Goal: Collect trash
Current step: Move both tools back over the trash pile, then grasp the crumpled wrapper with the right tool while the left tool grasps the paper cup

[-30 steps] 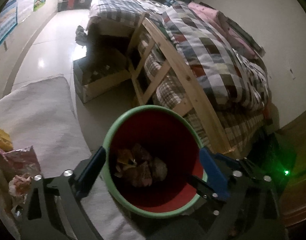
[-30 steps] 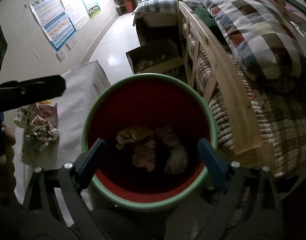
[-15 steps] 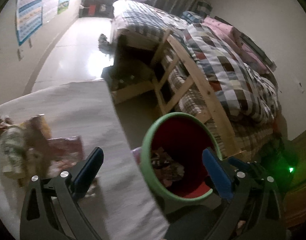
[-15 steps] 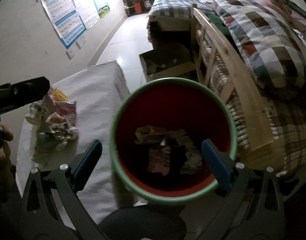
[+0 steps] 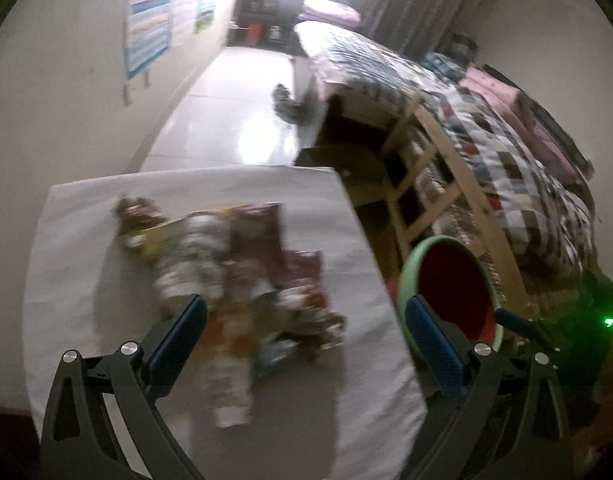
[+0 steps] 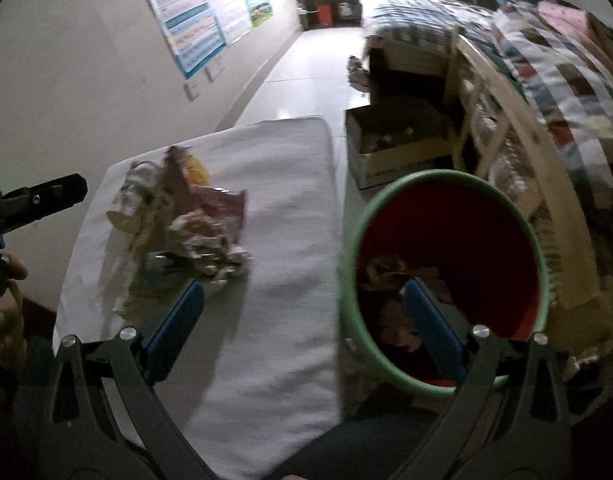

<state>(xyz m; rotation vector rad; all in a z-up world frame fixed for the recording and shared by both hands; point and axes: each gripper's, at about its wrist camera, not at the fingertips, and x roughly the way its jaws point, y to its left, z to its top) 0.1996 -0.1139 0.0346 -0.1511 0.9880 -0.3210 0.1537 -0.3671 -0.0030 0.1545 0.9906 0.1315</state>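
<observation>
The trash pile (image 5: 242, 280) on the desk (image 5: 86, 240) is very blurry in the left wrist view, so you cannot tell one wrapper from the next. In the right wrist view the pile (image 6: 186, 224) is a bit sharper, but any words on the bags are too small to read. The bottom of the bin (image 6: 446, 276) is dark, and the right gripper (image 6: 302, 320) covers part of the trash inside. The near edge of the desk is cut off by the picture. The wall posters (image 6: 190, 12) are too washed out to read. The box (image 6: 394, 148) by the bed (image 6: 546, 60) holds things too dim to name.
</observation>
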